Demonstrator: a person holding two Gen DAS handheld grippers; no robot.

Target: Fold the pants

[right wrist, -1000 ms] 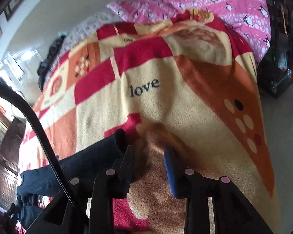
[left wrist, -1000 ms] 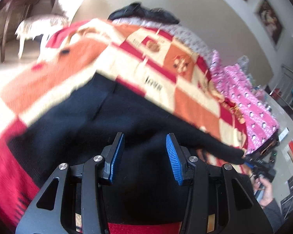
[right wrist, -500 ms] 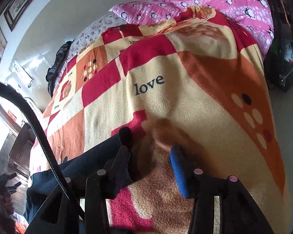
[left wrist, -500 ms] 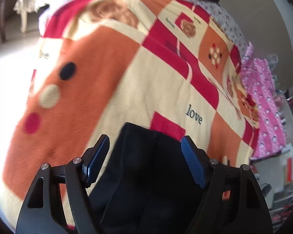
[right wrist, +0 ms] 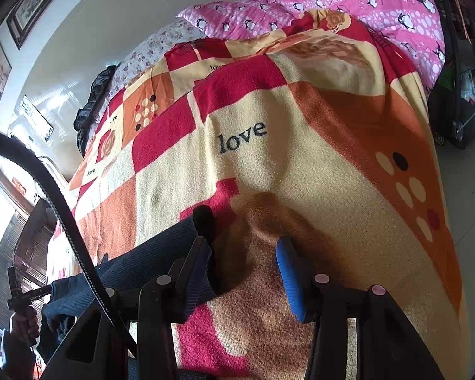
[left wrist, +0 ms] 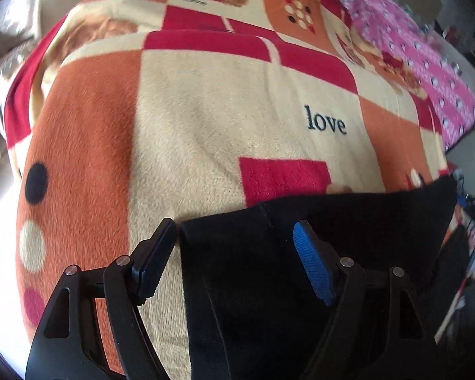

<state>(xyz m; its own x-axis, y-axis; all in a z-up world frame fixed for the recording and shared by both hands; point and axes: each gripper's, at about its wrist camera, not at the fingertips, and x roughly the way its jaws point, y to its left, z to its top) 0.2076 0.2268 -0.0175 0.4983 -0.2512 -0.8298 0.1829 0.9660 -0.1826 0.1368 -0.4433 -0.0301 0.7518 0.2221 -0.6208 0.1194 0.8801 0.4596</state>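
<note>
Black pants (left wrist: 364,221) lie on a checked "love" blanket (left wrist: 205,110). My left gripper (left wrist: 234,234) hangs open over their upper left corner. Its left finger is off the cloth over the blanket, and its blue-padded right finger is over the fabric. In the right wrist view a dark pant leg (right wrist: 148,259) runs in from the lower left and ends beside the left finger. There my right gripper (right wrist: 243,247) stands open, with only blanket (right wrist: 300,158) between its pads.
A pink penguin quilt (right wrist: 364,0) covers the far end of the bed, also seen as the quilt (left wrist: 427,72). A dark garment (right wrist: 88,110) lies by the wall. A black trolley (right wrist: 459,95) stands on the floor at right. A cable (right wrist: 63,209) crosses the left side.
My left gripper has opened wide and swung across the pants to their edge, turning as it went. The right gripper's jaws have widened a little while it stayed in place.
</note>
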